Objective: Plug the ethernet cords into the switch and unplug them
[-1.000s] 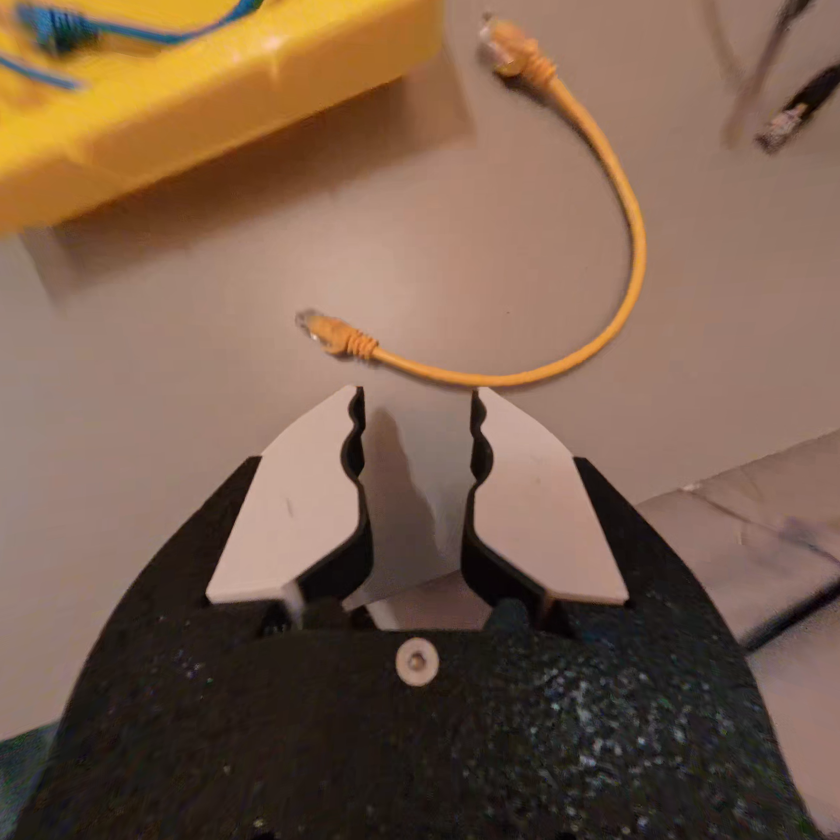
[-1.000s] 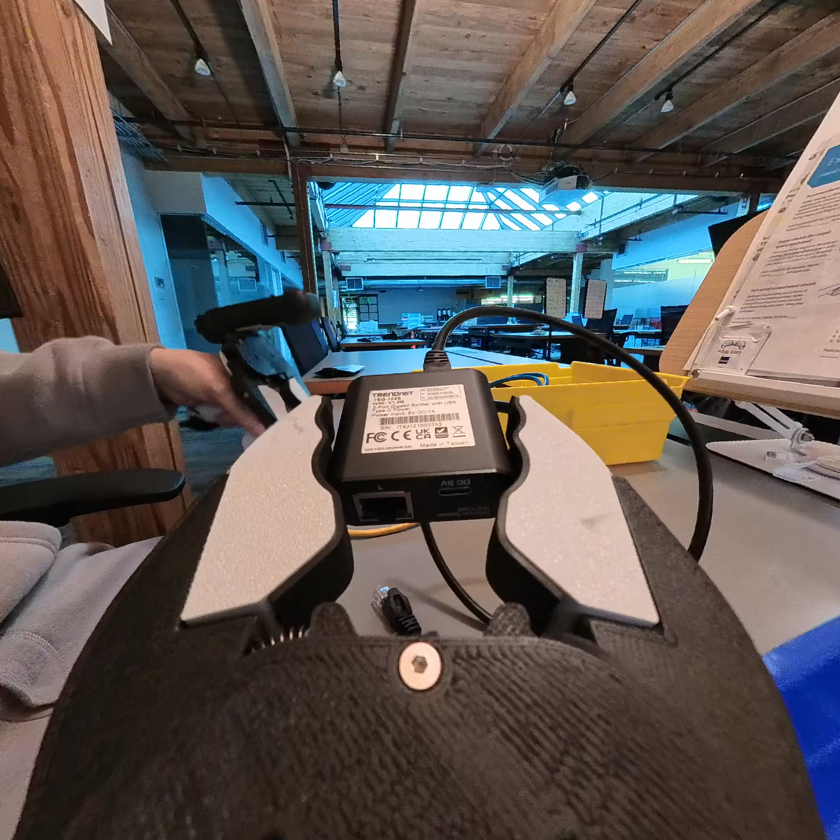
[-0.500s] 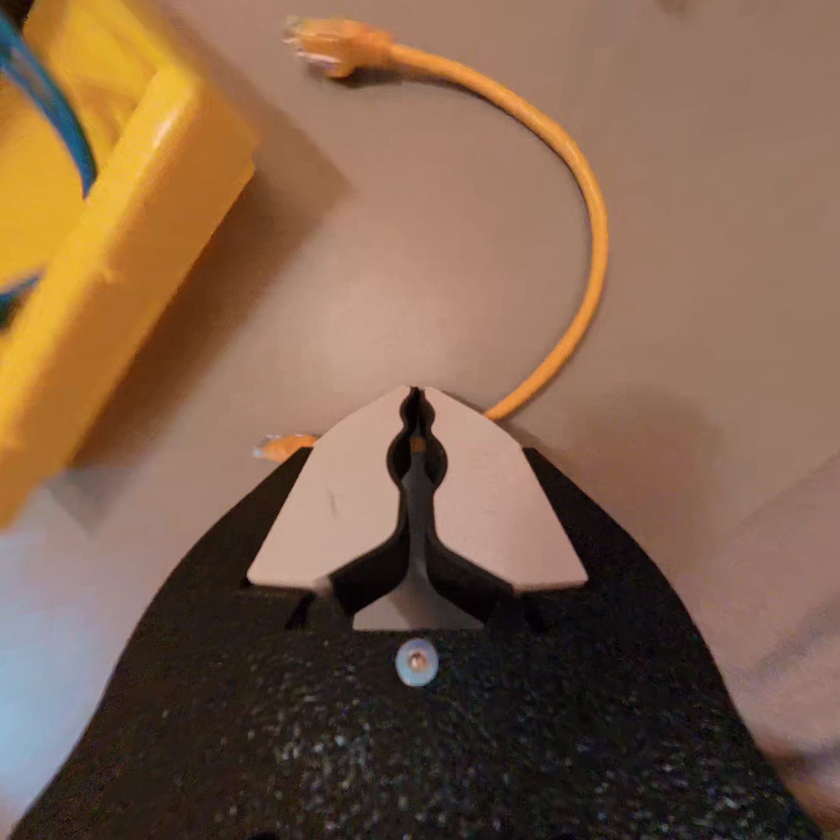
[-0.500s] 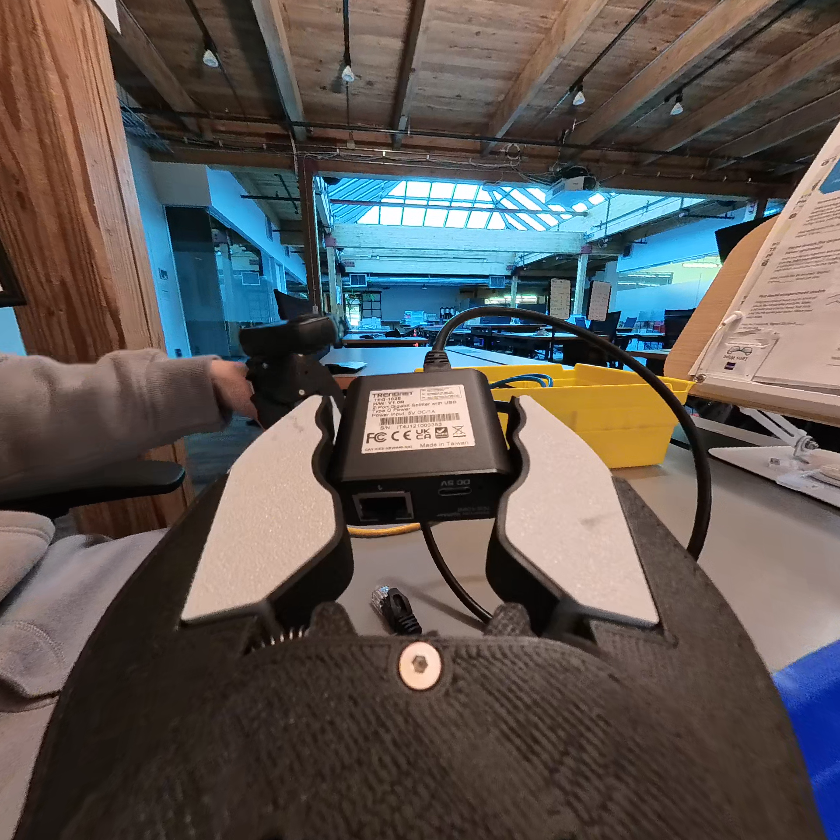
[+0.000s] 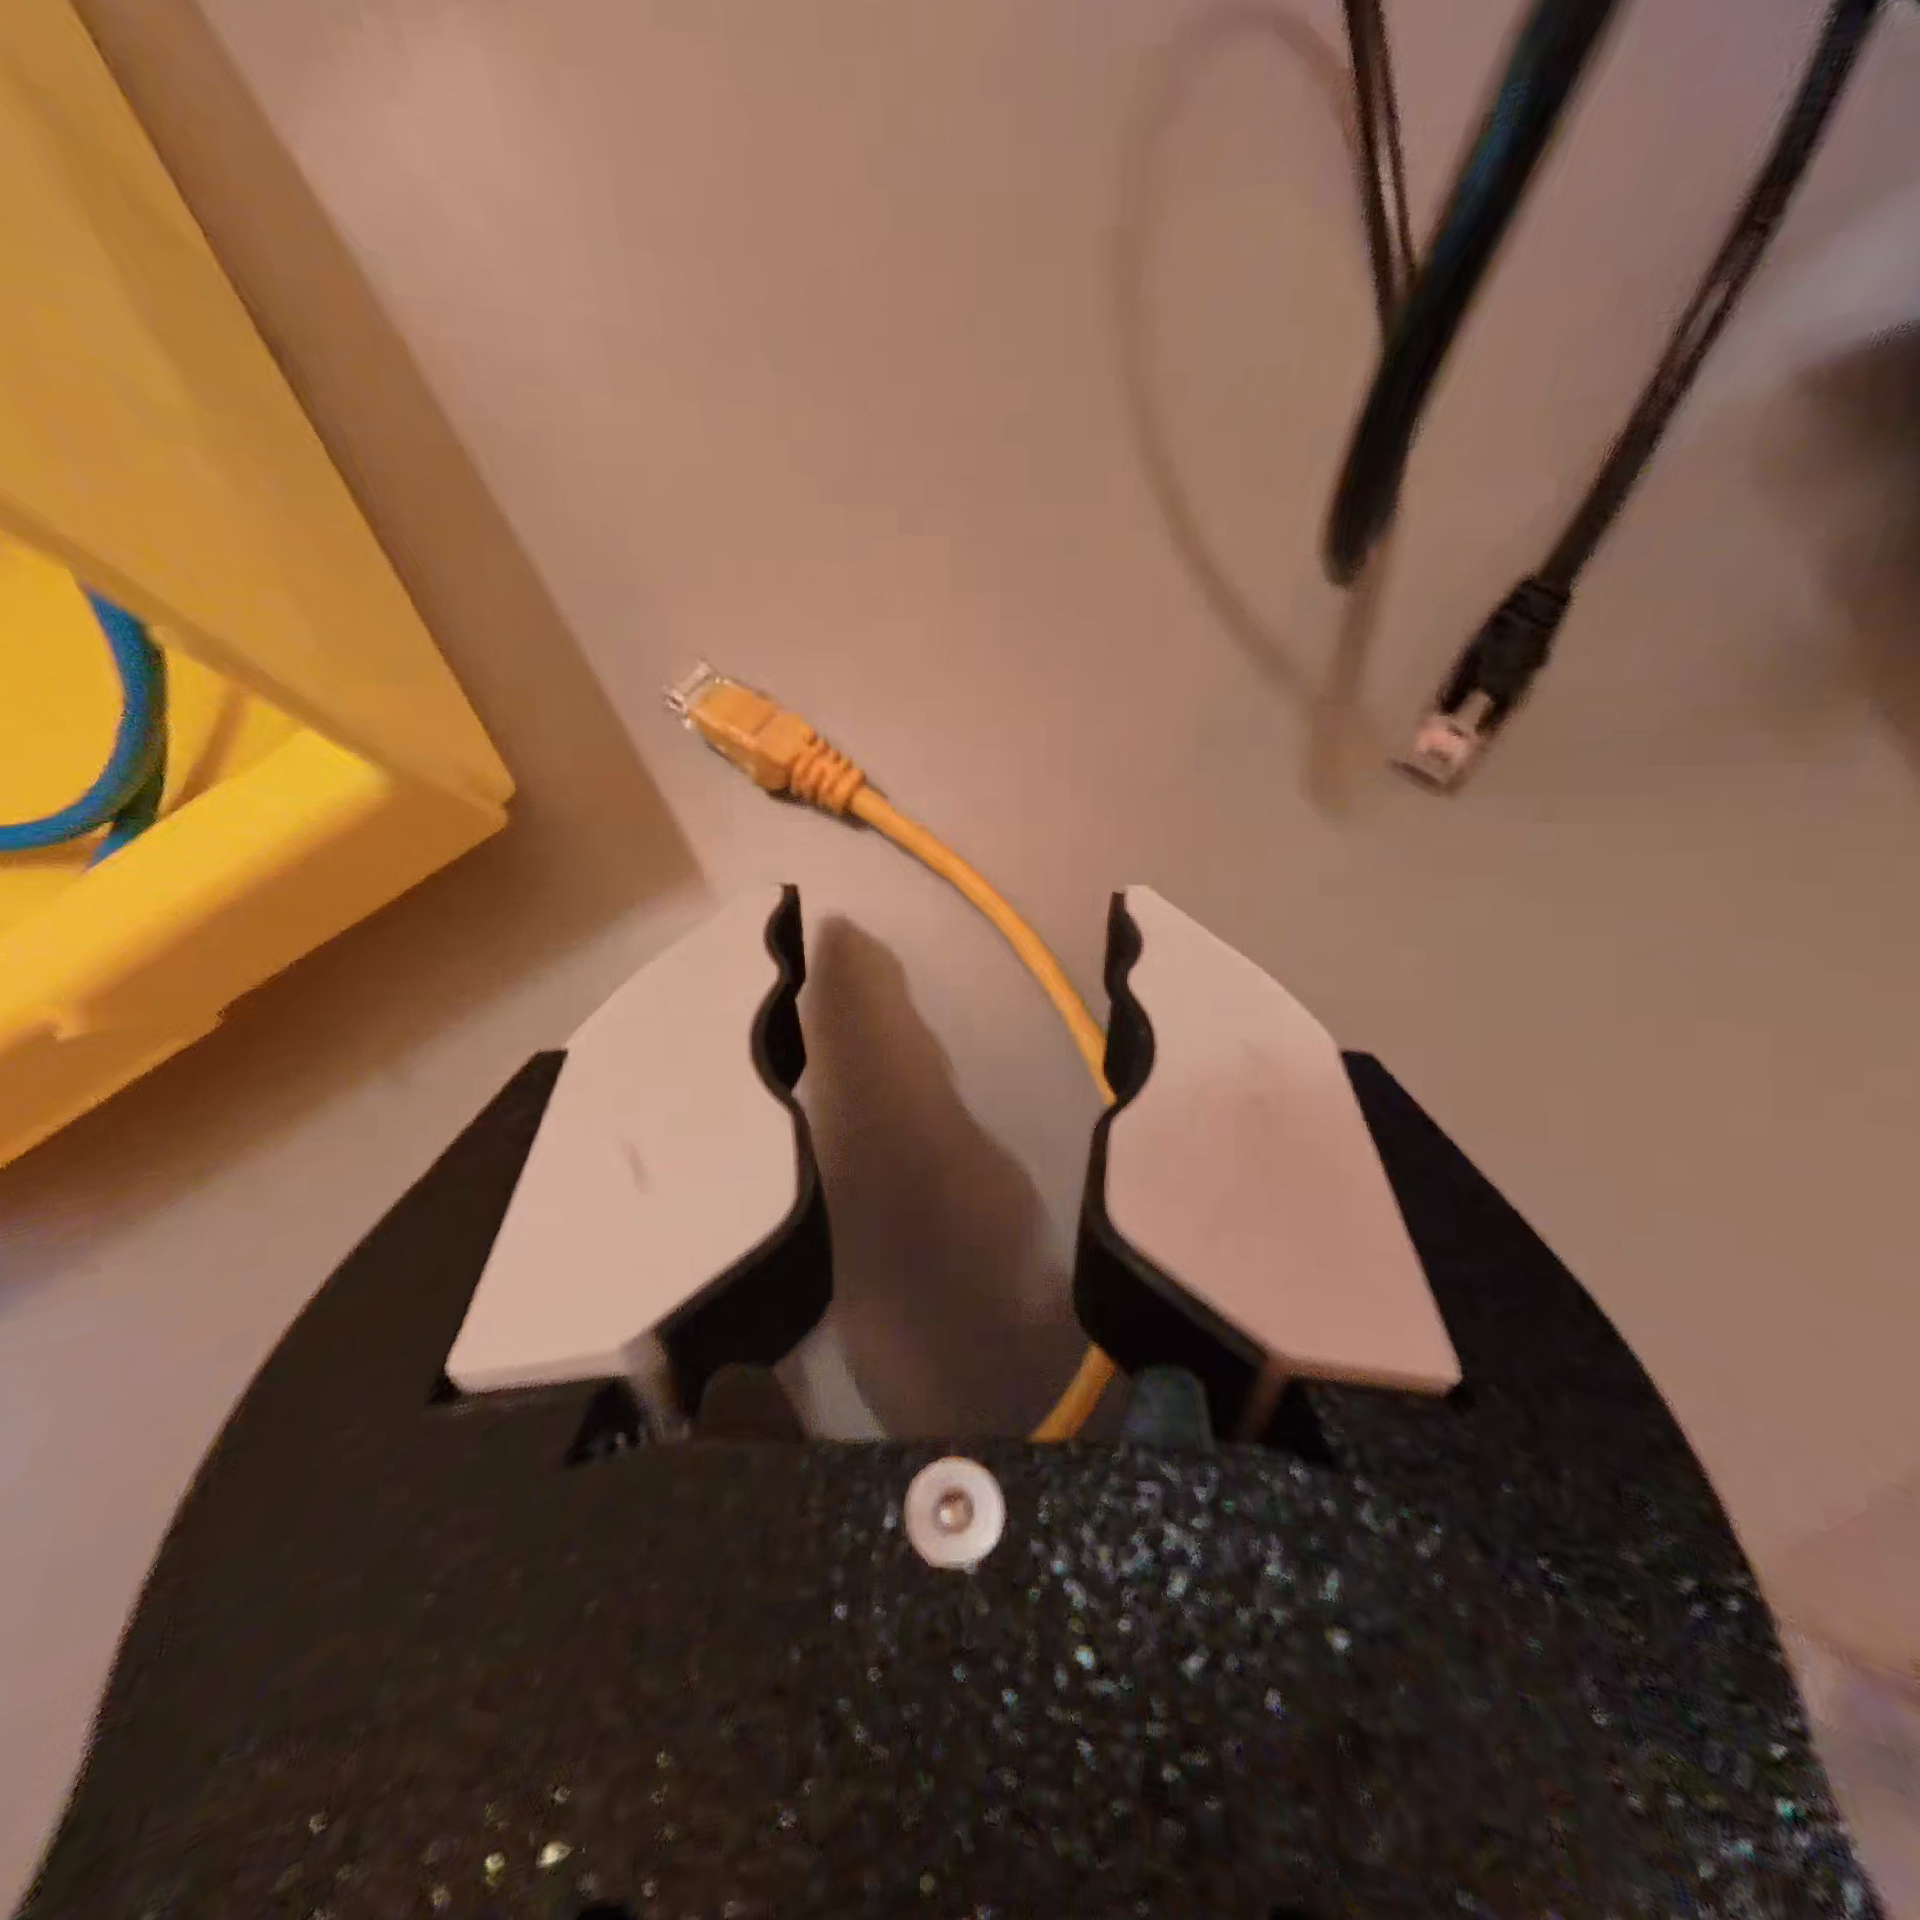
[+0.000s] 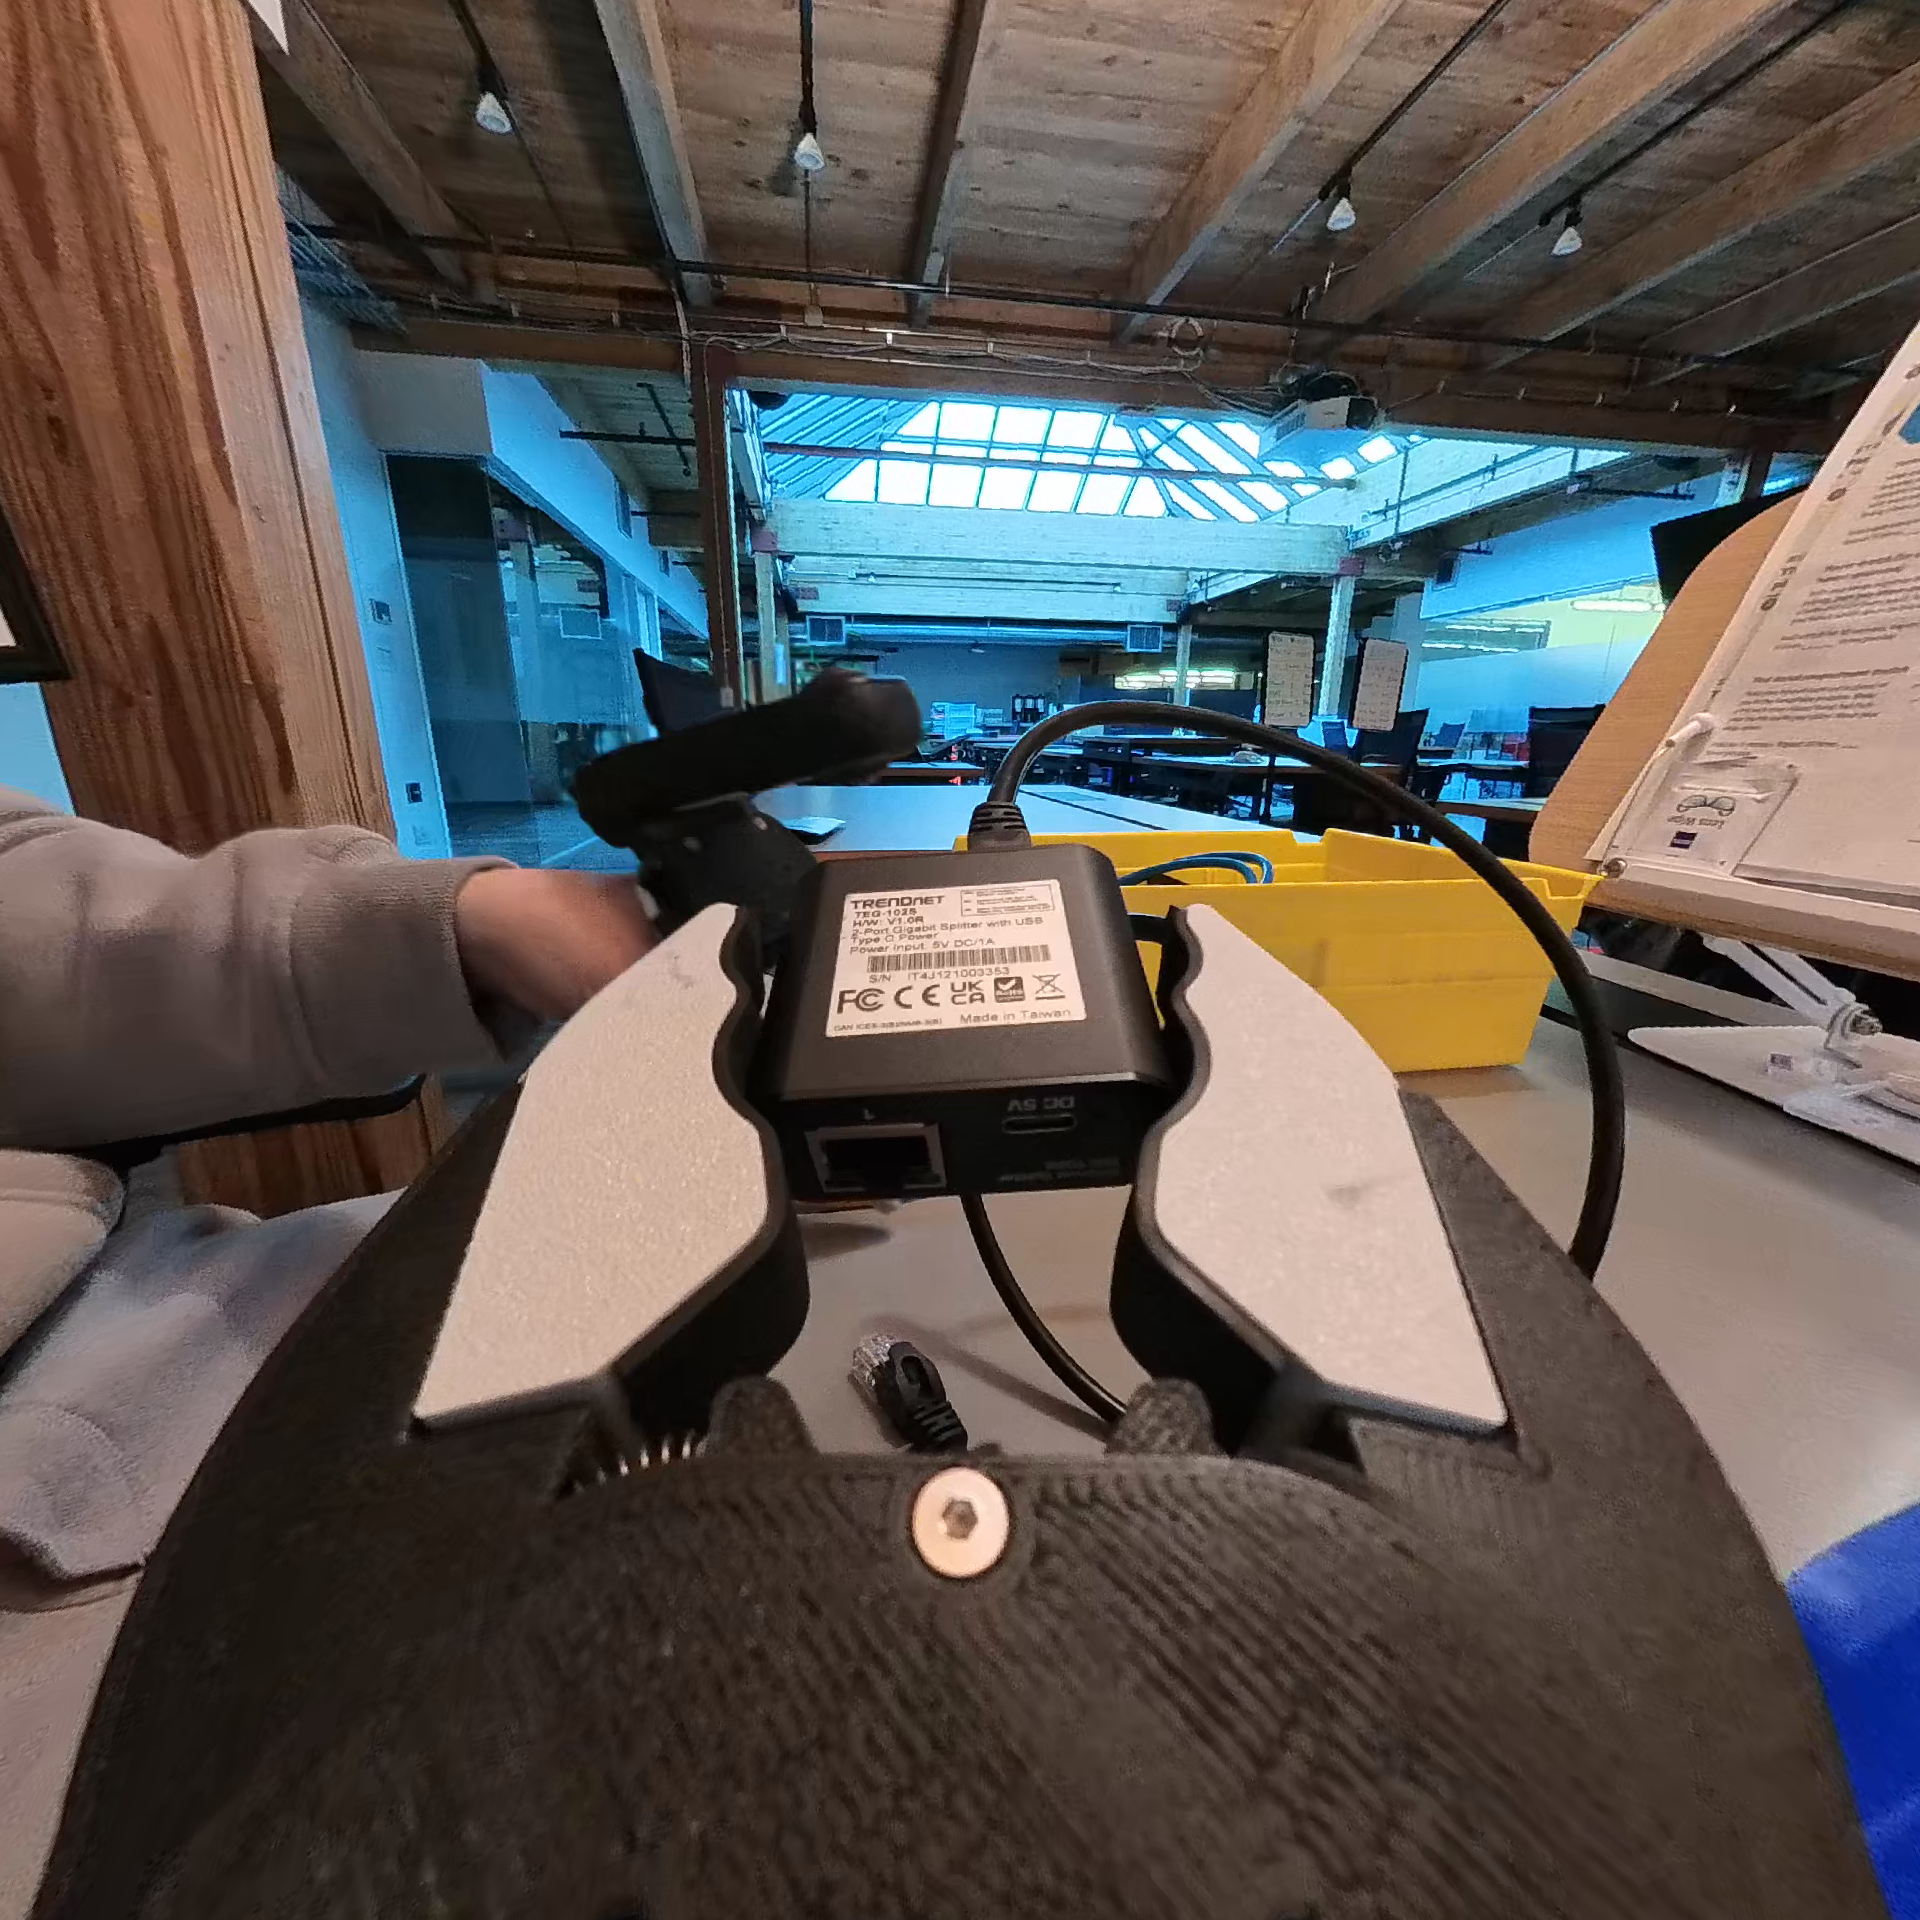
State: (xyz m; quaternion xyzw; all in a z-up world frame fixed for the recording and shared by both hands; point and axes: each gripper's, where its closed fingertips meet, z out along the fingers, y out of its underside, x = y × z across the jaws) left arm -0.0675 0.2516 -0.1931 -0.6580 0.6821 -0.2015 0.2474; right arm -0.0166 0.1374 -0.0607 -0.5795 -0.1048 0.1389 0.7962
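Observation:
My right gripper [image 6: 961,914] is shut on the black switch [image 6: 956,1039] and holds it above the grey table. The switch's label faces up and an empty port [image 6: 873,1158] faces the camera. A black cable [image 6: 1558,1039] loops from the back of the switch. A loose black plug [image 6: 904,1392] lies under the switch. My left gripper [image 5: 951,894] is open above the orange ethernet cord [image 5: 977,894]. The cord's plug [image 5: 748,727] lies just ahead of the left finger, and the cord passes under the right finger. In the right wrist view a hand holds the left gripper [image 6: 748,769] beyond the switch.
A yellow bin [image 5: 260,623] holding a blue cord [image 5: 135,727] stands left of the orange plug and also shows in the right wrist view [image 6: 1403,956]. Black cords and a black plug [image 5: 1475,696] lie at the upper right. A document stand [image 6: 1766,779] is at the right.
My left gripper, open a second ago, shut over the orange cord, then opened again; it now points at the cord's other plug. The right gripper keeps holding the switch still.

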